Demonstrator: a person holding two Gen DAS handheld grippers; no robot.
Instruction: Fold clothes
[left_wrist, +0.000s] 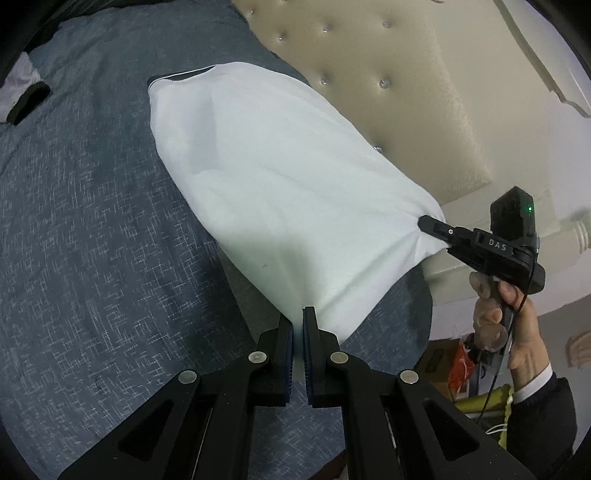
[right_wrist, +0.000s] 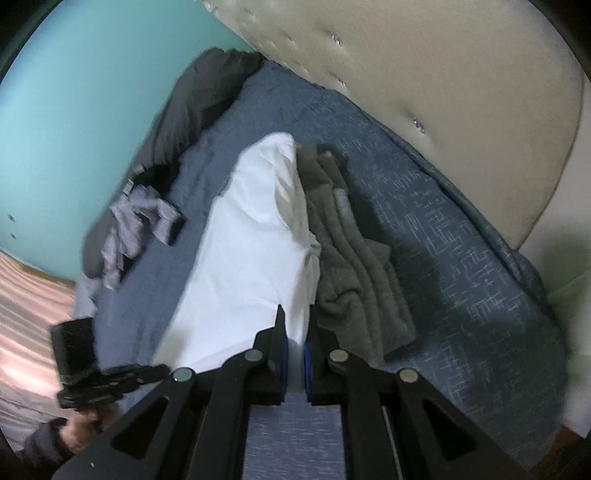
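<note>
Keeping the white garment (left_wrist: 280, 192) taut between two pinch points is what this step seems to call for: both grippers should travel together at matched height, so the cloth neither sags in the middle nor slips from the pads. The left gripper (left_wrist: 297, 325) has its fingers closed on one corner of the hem, the fabric entering just ahead of the fingertips and spreading forward and away from them. The right gripper (left_wrist: 424, 222) is likewise clamped on the neighbouring corner, where the cloth gathers into small radial puckers at its tip; in the right wrist view, white fabric passes between its blue pads (right_wrist: 283, 354). From both sets of fingers the garment runs forward over the blue bedcover (left_wrist: 92, 229), its dark-trimmed far edge lying farthest from the fingertips. A grey garment (right_wrist: 354, 273) lies just right of the white one, beside the right fingers. Whether the white cloth is being spread flat or drawn over into a fold cannot be settled from this instant.
</note>
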